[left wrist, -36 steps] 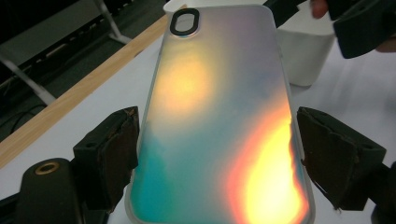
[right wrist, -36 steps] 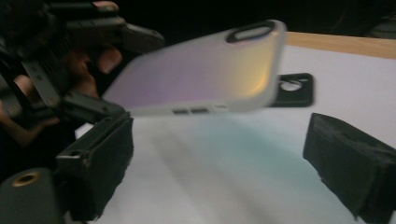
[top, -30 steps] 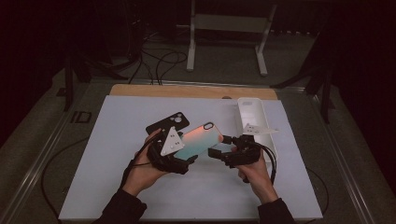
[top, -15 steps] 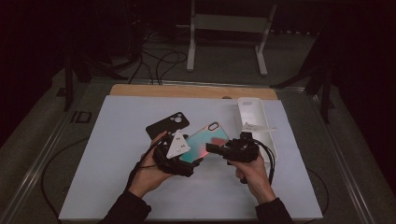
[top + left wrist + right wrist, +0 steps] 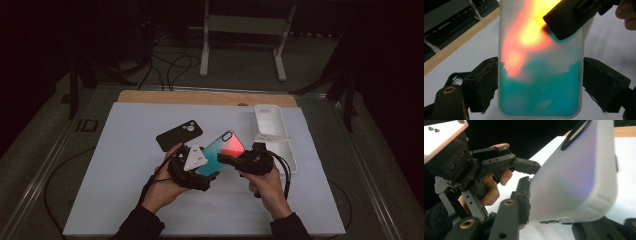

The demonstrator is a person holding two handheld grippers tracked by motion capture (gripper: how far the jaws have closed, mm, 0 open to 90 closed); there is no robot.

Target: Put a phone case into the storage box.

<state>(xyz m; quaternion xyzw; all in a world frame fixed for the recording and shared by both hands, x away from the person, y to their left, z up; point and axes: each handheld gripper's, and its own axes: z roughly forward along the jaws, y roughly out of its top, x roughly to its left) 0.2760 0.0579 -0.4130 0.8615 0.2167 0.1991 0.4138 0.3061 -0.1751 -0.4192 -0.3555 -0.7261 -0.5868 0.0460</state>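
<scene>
A phone case (image 5: 226, 149) with a teal and red-orange back hangs above the white mat between both hands. My left gripper (image 5: 209, 169) is shut on it across its width; in the left gripper view both pads (image 5: 486, 82) press the long sides of the case (image 5: 539, 90). My right gripper (image 5: 226, 158) comes in from the right and its jaws have just been closing on the case's side. In the right gripper view one pad (image 5: 524, 195) lies against the frosted case (image 5: 574, 182) and the other jaw sits under it. One right jaw (image 5: 569, 20) crosses the case's upper corner.
A black phone case (image 5: 179, 134) lies flat on the white mat (image 5: 115, 190), just behind the left hand. A white phone case (image 5: 272, 132) lies at the mat's right side. A wooden strip (image 5: 200, 97) runs along the far edge, with cables and a stand beyond.
The right gripper's jaws have closed from wide apart onto the side of the teal and red case. The left gripper has kept its hold and hardly moved.
</scene>
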